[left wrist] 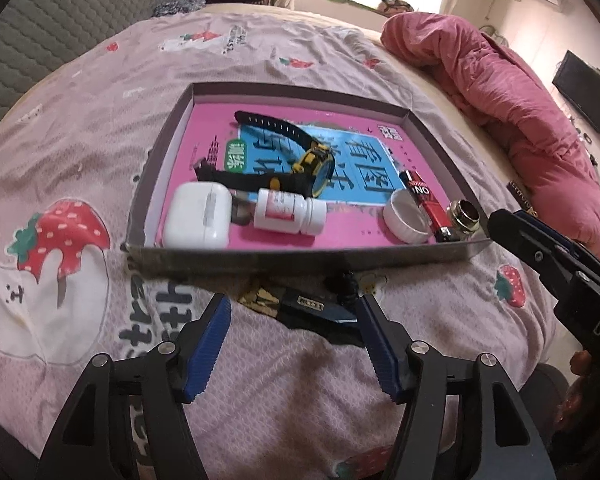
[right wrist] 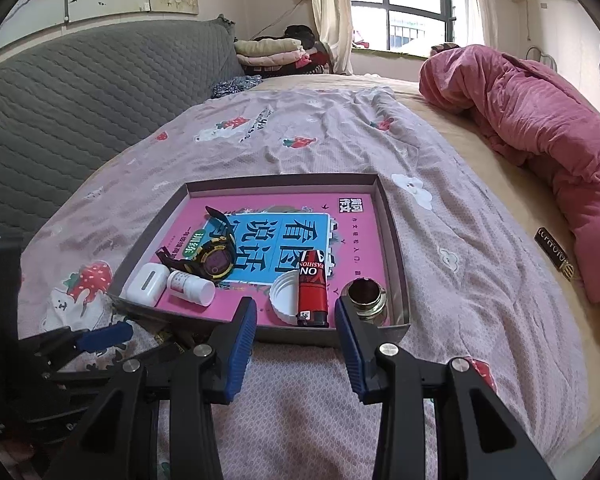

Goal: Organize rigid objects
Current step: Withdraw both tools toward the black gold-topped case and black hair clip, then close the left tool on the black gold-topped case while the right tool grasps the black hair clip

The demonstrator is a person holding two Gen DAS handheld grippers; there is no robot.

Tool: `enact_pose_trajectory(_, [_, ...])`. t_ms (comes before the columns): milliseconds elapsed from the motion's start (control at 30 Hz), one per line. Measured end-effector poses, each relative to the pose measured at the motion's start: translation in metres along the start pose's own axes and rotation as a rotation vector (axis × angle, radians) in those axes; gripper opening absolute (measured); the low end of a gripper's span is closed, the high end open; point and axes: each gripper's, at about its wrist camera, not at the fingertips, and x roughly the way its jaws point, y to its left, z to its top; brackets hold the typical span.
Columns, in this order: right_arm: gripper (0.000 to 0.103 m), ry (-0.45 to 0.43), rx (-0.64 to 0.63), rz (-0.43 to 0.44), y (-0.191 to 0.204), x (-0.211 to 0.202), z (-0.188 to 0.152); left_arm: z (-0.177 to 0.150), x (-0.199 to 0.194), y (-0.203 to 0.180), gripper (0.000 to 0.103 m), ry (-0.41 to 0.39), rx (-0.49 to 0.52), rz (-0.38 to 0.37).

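Note:
A shallow tray (left wrist: 300,260) (right wrist: 396,248) lined with a pink book lies on the bed. In it are a black and yellow watch (left wrist: 316,164) (right wrist: 216,266), a white earbud case (left wrist: 198,220), a white pill bottle (left wrist: 288,212), a white cap (left wrist: 406,216), a red lighter (right wrist: 312,292) and a small gold jar (right wrist: 366,294). Just in front of the tray, a dark flat object with a black cord (left wrist: 312,308) lies on the sheet between the fingers of my open left gripper (left wrist: 292,308); the pads stand clear of it. My right gripper (right wrist: 296,312) hovers open and empty at the tray's near right edge.
A rolled pink quilt (right wrist: 540,140) lies along the bed's right side, with a small black and gold tag (right wrist: 556,256) beside it. A grey quilted headboard (right wrist: 80,112) runs along the left. Folded clothes (right wrist: 272,54) are stacked at the far end by the window.

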Motion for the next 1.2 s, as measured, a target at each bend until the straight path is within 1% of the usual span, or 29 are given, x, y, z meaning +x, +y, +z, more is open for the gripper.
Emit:
enact_pose_trajectory(167, [0.04, 0.007, -0.001, 0.008, 0.0, -0.001, -0.002, -0.001, 0.004, -0.002, 0.067, 0.029, -0.081, 0.011])
enact_pose_trajectory(300, [0.04, 0.009, -0.004, 0.015, 0.002, 0.0, -0.003, -0.001, 0.01, 0.006, 0.067, 0.06, -0.184, 0.024])
enact_pose_trajectory(400, [0.04, 0.014, -0.002, 0.02, 0.002, 0.003, -0.004, -0.001, 0.02, 0.012, 0.067, 0.1, -0.277, 0.015])
enact_pose_trajectory(633, [0.04, 0.028, -0.004, 0.032, 0.002, 0.01, -0.008, 0.005, 0.035, 0.016, 0.067, 0.147, -0.395, 0.051])
enact_pose_trajectory(700, [0.04, 0.035, -0.001, 0.035, 0.002, 0.012, -0.01, 0.007, 0.041, 0.016, 0.067, 0.167, -0.413, 0.066])
enact_pose_trajectory(833, [0.04, 0.042, 0.004, 0.035, 0.001, 0.016, -0.011, 0.009, 0.047, 0.015, 0.066, 0.181, -0.445, 0.098])
enact_pose_trajectory(900, [0.04, 0.045, 0.011, 0.036, 0.0, 0.016, -0.011, 0.009, 0.051, 0.012, 0.061, 0.187, -0.451, 0.119])
enact_pose_trajectory(933, [0.04, 0.046, 0.011, 0.037, 0.0, 0.017, -0.011, 0.009, 0.053, 0.012, 0.059, 0.19, -0.443, 0.129])
enact_pose_trajectory(1000, [0.04, 0.048, 0.014, 0.037, 0.0, 0.017, -0.011, 0.009, 0.054, 0.009, 0.053, 0.185, -0.421, 0.142])
enact_pose_trajectory(1067, [0.04, 0.054, 0.021, 0.047, 0.0, 0.018, -0.012, 0.012, 0.056, 0.011, 0.05, 0.185, -0.406, 0.135])
enact_pose_trajectory(1200, [0.04, 0.073, 0.03, 0.088, 0.006, 0.024, -0.013, 0.01, 0.051, 0.018, 0.048, 0.185, -0.363, 0.085])
